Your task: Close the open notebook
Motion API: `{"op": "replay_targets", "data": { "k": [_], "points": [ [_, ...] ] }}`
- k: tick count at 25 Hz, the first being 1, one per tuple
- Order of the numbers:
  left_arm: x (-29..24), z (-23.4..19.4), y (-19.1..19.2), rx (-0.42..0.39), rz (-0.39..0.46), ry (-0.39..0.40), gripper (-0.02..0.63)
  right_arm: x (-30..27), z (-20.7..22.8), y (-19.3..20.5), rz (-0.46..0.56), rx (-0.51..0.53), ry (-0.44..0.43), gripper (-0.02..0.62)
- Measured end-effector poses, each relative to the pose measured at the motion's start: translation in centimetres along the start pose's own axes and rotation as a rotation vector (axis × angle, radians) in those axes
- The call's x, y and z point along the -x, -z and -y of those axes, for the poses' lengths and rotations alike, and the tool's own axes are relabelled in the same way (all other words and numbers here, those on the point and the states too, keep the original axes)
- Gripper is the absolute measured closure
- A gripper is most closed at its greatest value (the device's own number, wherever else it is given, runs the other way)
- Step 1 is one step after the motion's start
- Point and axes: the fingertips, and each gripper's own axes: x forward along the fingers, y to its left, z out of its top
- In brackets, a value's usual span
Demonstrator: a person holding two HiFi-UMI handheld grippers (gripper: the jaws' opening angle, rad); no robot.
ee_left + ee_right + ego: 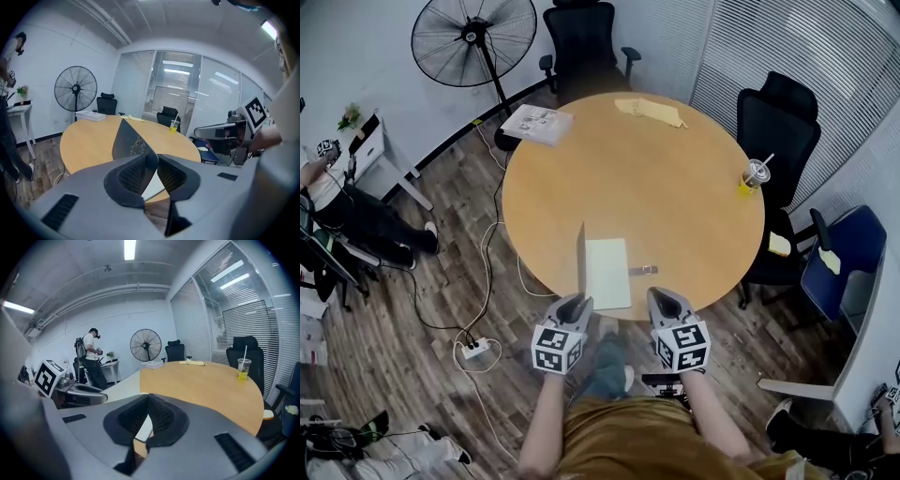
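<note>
At the round wooden surface's [675, 187] near edge, the white-paged notebook [609, 272] lies with its dark cover [580, 255] standing upright. The left hand-held gripper [576, 302] beside that cover is released, probably to push it shut; the right hand-held gripper [664, 298] is clenched, empty.

Bright ceiling strip lights [130, 248] lit my room evenly; shadows were soft, and both fisheye views curved and darkened at their edges.
</note>
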Motion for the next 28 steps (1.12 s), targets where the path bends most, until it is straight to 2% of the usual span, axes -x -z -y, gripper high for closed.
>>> {"op": "replay_targets", "data": {
  "k": [28],
  "points": [
    [-4.3,4.9,2.2,-0.102,-0.107,0.182,0.469,-0.6,2.7,2.2,-0.043,-0.055,0.052,0.584]
  ]
}}
